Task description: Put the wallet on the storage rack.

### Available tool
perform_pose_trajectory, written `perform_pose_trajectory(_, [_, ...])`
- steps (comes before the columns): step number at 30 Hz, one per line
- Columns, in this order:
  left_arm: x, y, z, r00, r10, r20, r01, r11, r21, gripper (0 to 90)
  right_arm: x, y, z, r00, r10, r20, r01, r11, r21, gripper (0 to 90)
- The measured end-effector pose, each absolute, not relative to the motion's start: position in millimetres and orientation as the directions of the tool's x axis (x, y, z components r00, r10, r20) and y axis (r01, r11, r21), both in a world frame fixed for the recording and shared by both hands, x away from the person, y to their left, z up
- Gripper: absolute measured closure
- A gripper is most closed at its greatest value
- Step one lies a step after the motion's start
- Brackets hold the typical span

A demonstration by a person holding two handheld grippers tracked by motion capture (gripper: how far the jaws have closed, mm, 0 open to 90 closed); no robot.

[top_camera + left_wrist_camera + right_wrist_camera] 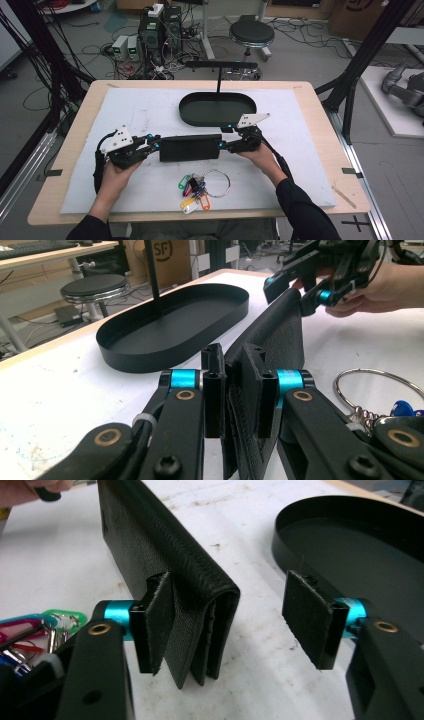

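**One readable mark: "SF" on a cardboard box**

In left gripper view, a brown cardboard box (172, 260) stands on the floor behind the table, approx. top centre of pic. On its side is a printed logo w/ letters "SF" inside a rounded line. In high view a cardboard box (357, 17) at top right has a dark round print, but it is cut off and too small to read. No other text, nr or label is legible.

High view: above the bench (310, 107), facing forward and down.
Gripper views: close, low, facing each other along the wallet (277, 327); both share it.
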State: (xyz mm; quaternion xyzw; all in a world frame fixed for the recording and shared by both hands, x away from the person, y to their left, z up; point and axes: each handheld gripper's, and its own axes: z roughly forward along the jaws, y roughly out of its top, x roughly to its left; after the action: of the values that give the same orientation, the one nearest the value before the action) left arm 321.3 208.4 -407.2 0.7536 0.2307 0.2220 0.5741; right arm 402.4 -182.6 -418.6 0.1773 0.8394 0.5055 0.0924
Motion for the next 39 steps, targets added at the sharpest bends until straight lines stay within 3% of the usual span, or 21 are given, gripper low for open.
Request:
perform_pose_trajectory(3, [321, 209, -408, 0.797, 0.600, 0.065, 0.094, -0.229, 0.969, 79.8, 404, -178, -420, -0.929, 0.369, 0.028, 0.200, 0.438, 0.876, 42.3])
perform_pose_trajectory(8, [321, 211, -410, 0.797, 0.601, 0.064, 0.100, -0.236, 0.967, 78.9, 403, -169, -420, -0.947, 0.321, 0.006, 0.167, 0.478, 0.862, 61.4])
perform_pose_trajectory(9, [322, 211, -411, 0.796, 0.602, 0.062, 0.105, -0.239, 0.965, 78.9, 403, -169, -420, -0.947, 0.321, 0.006, 0.167, 0.478, 0.862, 61.4])
perform_pose_trajectory(10, [324, 213, -413, 0.798, 0.602, 0.043, 0.124, -0.234, 0.964, 76.2, 403, -172, -419, -0.957, 0.289, 0.024, 0.166, 0.479, 0.862, 69.3])
perform_pose_trajectory(12, [325, 214, -412, 0.799, 0.600, 0.023, 0.133, -0.214, 0.968, 71.9, 401, -173, -417, -0.966, 0.259, 0.020, 0.149, 0.491, 0.859, 74.1])
perform_pose_trajectory(18, [328, 212, -408, 0.815, 0.579, -0.009, 0.157, -0.205, 0.966, 46.5, 394, -175, -409, -0.973, 0.229, -0.023, 0.095, 0.489, 0.867, 76.6])
perform_pose_trajectory(23, [332, 207, -407, 0.833, 0.553, 0.000, 0.158, -0.238, 0.958, 37.8, 392, -183, -403, -0.974, 0.223, -0.034, 0.077, 0.470, 0.879, 76.9])
perform_pose_trajectory(24, [335, 204, -406, 0.844, 0.536, -0.006, 0.160, -0.241, 0.957, 32.7, 390, -187, -400, -0.976, 0.213, -0.036, 0.066, 0.453, 0.889, 76.9])
perform_pose_trajectory(34, [339, 175, -389, 0.916, 0.402, -0.001, 0.110, -0.250, 0.962, 34.7, 378, -214, -378, -0.990, 0.136, -0.045, 0.016, 0.417, 0.909, 76.8])
perform_pose_trajectory(39, [337, 158, -389, 0.945, 0.325, 0.024, 0.069, -0.272, 0.960, 61.5, 374, -222, -375, -0.991, 0.128, -0.044, 0.013, 0.413, 0.910, 76.7])
